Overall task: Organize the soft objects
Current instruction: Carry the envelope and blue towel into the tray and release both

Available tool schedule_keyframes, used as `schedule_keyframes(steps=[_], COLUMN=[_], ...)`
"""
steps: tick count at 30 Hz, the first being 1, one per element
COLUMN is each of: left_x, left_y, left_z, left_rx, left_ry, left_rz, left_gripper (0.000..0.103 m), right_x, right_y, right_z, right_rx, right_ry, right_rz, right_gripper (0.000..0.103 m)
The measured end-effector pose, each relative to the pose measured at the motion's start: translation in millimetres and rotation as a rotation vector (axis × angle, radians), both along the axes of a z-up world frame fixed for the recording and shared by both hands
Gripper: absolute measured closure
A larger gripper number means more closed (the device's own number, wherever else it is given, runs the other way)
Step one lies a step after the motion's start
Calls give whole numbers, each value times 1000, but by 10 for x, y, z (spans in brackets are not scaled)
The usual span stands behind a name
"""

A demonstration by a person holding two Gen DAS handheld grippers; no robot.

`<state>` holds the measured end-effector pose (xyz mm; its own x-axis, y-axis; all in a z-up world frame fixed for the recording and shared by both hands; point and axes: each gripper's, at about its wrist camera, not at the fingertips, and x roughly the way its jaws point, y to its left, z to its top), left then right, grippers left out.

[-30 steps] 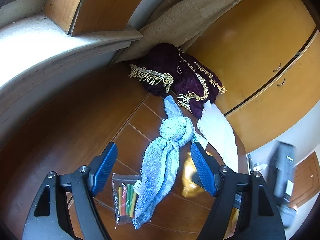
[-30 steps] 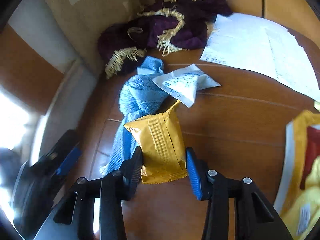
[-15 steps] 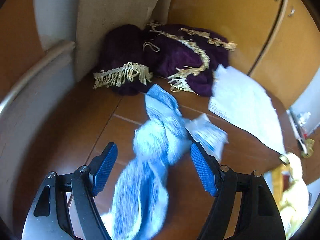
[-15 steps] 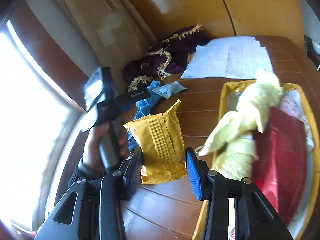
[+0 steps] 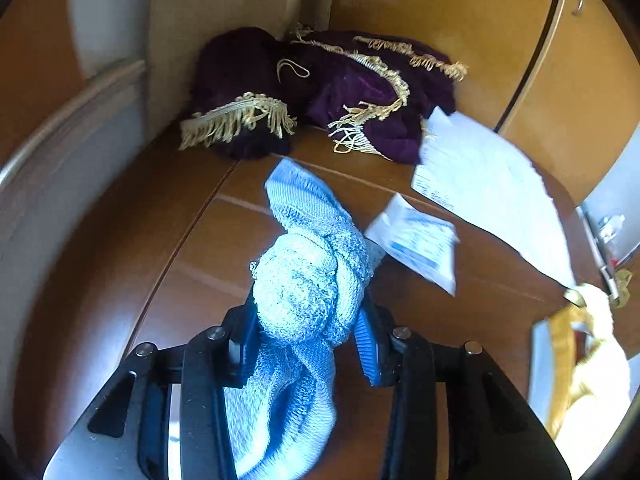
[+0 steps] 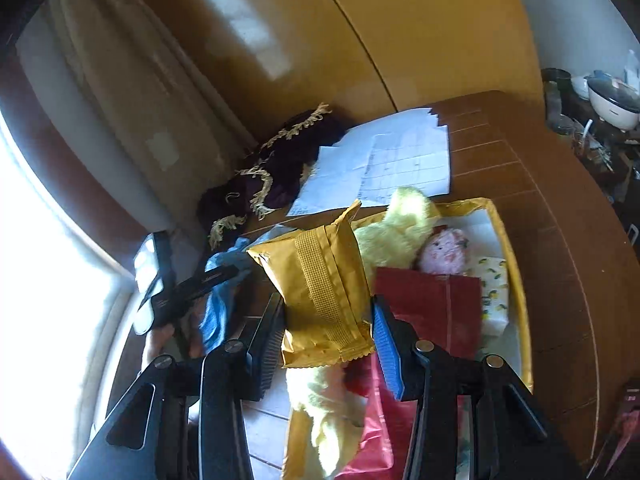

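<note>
My left gripper (image 5: 306, 332) is shut on the knot of a light blue towel (image 5: 308, 292), whose tail hangs below the fingers over the brown wooden table (image 5: 120, 280). In the right wrist view, my right gripper (image 6: 328, 340) is shut on a mustard-yellow packet (image 6: 324, 292) and holds it above the near left part of a yellow-rimmed tray (image 6: 516, 280). The tray holds a pale yellow plush (image 6: 400, 228), a pink plush (image 6: 444, 256), a red packet (image 6: 432, 312) and a lemon-print pack (image 6: 492, 292). The blue towel (image 6: 218, 304) shows left of the packet.
A purple cloth with gold fringe (image 5: 320, 92) lies bunched in the far corner by a curtain. White papers (image 5: 488, 184) and a small white sachet (image 5: 416, 244) lie on the table beyond the towel. Yellow cupboard doors (image 6: 420, 40) stand behind. The tray's edge (image 5: 560, 344) lies to the right.
My left gripper has moved in and shut on the towel's knot. My right gripper has carried the yellow packet away from the towel to above the tray.
</note>
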<state>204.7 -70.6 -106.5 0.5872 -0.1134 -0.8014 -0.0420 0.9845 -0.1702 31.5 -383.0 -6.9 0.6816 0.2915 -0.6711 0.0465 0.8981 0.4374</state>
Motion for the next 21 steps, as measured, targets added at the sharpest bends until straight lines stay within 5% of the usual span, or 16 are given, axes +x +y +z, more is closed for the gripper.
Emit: schedule_keyframes(steps=[5, 10, 16, 21], left_x=[-431, -909, -1136, -1160], left_y=[86, 63, -487, -993], left_z=[161, 527, 1029, 1172], left_rx=[-109, -282, -403, -454], left_ry=[21, -70, -124, -86], left_rz=[-29, -91, -282, -417], left_gripper=[65, 65, 65, 65], right_x=[96, 272, 571, 570], right_y=[-305, -528, -655, -715], right_z=[-149, -232, -425, -552], right_rx=[-18, -46, -97, -100], right_ry=[59, 82, 155, 196], right_rz=[-70, -120, -146, -148], right_gripper=[59, 59, 59, 59])
